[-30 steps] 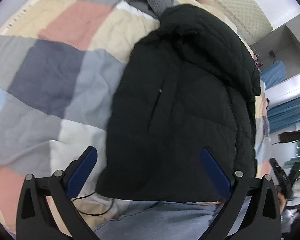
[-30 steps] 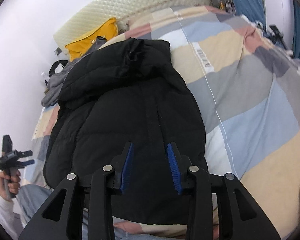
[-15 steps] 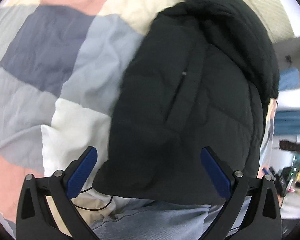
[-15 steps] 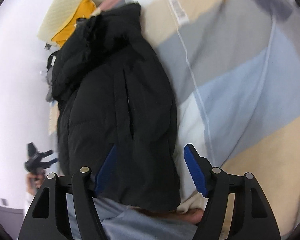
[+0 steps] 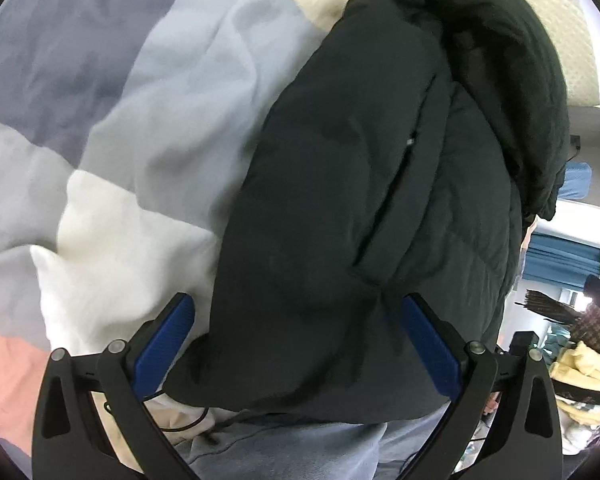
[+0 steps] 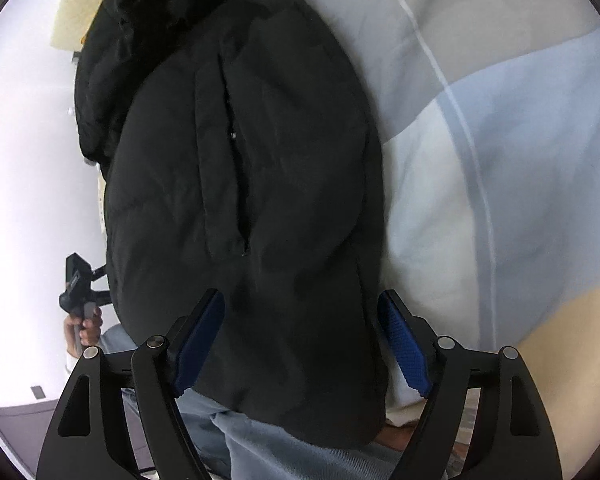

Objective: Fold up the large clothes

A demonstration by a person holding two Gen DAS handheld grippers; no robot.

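Although the black puffer jacket (image 5: 364, 216) already lies lengthwise on the patchwork quilt (image 5: 148, 128) with no sleeve sticking out at either side, it is long from hem to hood, so the folding looks only partly done. My reading is that the sleeves have been tucked in and the end-to-end fold is what remains (the underside is hidden, so I cannot be sure how the sleeves sit). Its hem hangs at the near edge of the bed, just beside the person's light blue trousers (image 5: 300, 448).

The left gripper (image 5: 296, 344) stands wide over the hem's left corner, nothing between its blue pads. The right gripper (image 6: 300, 340) straddles the hem's right corner and its jaws are opening; jacket fabric lies in the gap between them, but the pads do not press on it. In the right wrist view a hand (image 6: 85, 326) holding the other tool shows at the jacket's far side.

Compared with a second earlier, both cameras sit much closer to the hem and look more steeply down, so the jacket fills far more of each view. The right jaws, then nearly together, are now spread across the corner. The jacket itself has not shifted on the quilt.
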